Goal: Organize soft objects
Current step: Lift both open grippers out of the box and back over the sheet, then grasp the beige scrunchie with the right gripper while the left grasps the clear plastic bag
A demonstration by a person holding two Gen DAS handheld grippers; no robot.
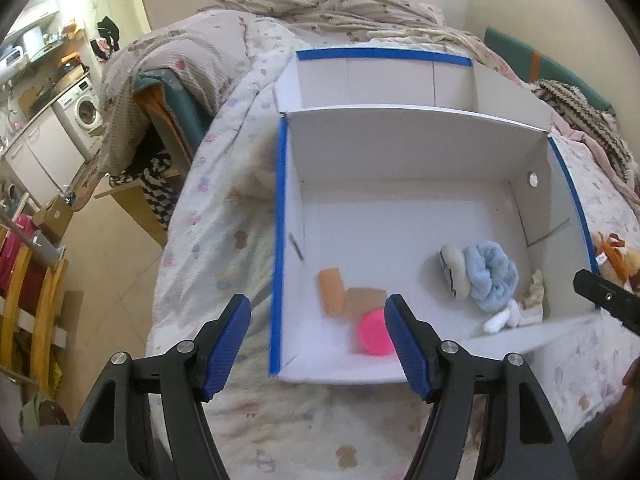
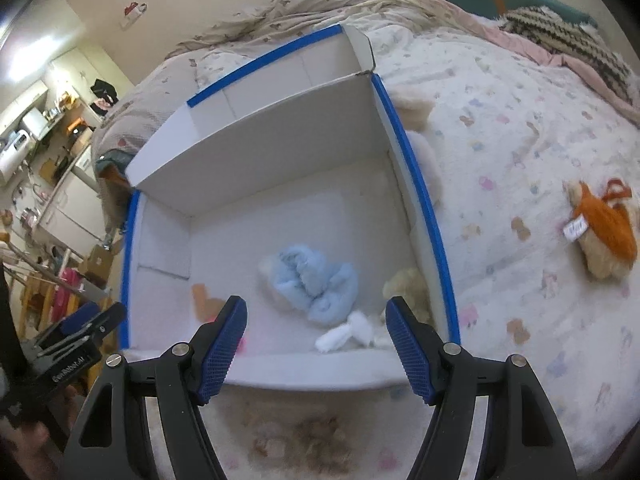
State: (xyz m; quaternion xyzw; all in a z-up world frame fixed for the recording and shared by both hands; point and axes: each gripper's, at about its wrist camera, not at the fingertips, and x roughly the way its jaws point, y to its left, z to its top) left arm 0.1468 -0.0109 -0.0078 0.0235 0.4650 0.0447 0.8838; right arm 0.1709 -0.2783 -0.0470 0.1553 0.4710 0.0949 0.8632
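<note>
- Soft objects are mostly gathered inside the white box (image 1: 400, 216) with blue tape on its rim, which stands open on the bed (image 2: 520, 128); I think it serves as the collecting place.
- In the box, a light blue fluffy bundle (image 1: 494, 276) lies toward the right side, touching a cream rolled piece (image 1: 454, 272), with a small white toy (image 1: 502, 318) just beside them at the near wall.
- Toward the near left lie an orange piece (image 1: 332, 290), a brown piece (image 1: 364, 298) and a pink round thing (image 1: 374, 332), close together.
- One plush toy in orange clothing (image 2: 604, 236) lies outside on the bed, well apart from the box, so I judge the task is not finished.
- The left gripper (image 1: 318, 340) hangs above the near wall of the box with jaws wide apart and nothing between them.
- The right gripper (image 2: 316, 340) is the same: jaws spread, empty, and pointed into the box, not at the plush toy.
- A pale fluffy thing (image 2: 414, 110) leans outside the right wall of the box; what it is I cannot tell.
</note>
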